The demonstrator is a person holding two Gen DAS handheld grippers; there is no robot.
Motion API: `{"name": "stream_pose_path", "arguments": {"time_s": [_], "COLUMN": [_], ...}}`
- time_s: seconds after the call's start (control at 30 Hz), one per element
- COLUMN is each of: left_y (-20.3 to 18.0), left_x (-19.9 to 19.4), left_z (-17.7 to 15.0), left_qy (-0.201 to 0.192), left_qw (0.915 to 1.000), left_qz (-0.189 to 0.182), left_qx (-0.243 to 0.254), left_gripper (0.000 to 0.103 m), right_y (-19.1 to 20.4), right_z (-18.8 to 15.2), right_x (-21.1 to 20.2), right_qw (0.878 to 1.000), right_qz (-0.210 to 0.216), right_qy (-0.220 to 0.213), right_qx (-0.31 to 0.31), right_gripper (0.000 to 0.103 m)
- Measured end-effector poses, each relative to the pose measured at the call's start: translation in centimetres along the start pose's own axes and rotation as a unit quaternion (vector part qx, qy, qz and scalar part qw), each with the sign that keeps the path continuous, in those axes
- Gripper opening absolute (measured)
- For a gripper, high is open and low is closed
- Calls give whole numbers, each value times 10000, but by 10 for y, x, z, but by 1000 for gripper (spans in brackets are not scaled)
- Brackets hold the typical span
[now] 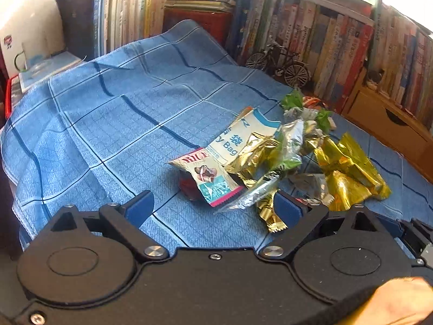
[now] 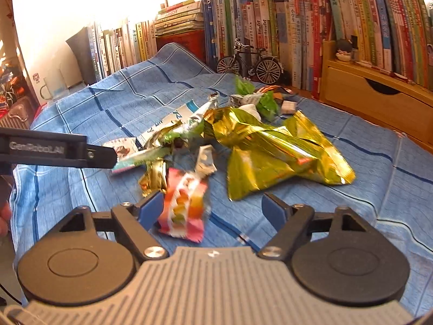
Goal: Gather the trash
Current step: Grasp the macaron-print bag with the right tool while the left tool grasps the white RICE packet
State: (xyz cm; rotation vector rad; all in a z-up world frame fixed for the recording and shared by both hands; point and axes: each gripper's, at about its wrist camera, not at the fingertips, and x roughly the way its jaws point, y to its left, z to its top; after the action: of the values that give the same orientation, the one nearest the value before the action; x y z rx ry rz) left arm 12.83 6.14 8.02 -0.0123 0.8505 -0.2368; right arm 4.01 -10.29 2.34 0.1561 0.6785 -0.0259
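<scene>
Books (image 2: 297,27) line the back wall in upright rows. Blue checked cloth (image 1: 108,124) covers the worktop, rucked up toward the books. Wooden drawer unit (image 2: 379,100) at the right rear. Model bicycle (image 2: 250,62) stands at the foot of the books. Glass mug (image 1: 23,59) at far left.

Trash heap (image 1: 270,151) lies on the cloth, right of centre: large gold foil bag (image 2: 270,149), white-and-blue printed bag (image 1: 238,135), small snack wrapper (image 1: 208,178), green scraps at the rear.

Left gripper (image 1: 213,205): jaws wide apart, nothing pinched; gold wrapper end lies just beside its right finger. Right gripper (image 2: 213,207): jaws spread, pink-and-orange candy wrapper (image 2: 184,203) between them beside the left pad, grip not evident.
</scene>
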Motion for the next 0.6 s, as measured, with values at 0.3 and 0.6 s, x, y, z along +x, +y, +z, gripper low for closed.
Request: {"name": "stream_pose_path", "arguments": {"time_s": [0.3, 0.6], "left_y": [51, 38], "left_x": [41, 77], "left_z": [0, 23], "left_qy": [357, 376], "left_qw": [9833, 9917], "left_qz": [57, -792], "left_qx": [-1784, -936], "left_gripper": [89, 86], "right_y": [7, 23], "right_z": [9, 3], "right_x": [18, 31], "right_qw": [9999, 9994], "right_qz": [-25, 104], "right_qy": [66, 242], "right_qx": [109, -215], "right_gripper": [76, 69]}}
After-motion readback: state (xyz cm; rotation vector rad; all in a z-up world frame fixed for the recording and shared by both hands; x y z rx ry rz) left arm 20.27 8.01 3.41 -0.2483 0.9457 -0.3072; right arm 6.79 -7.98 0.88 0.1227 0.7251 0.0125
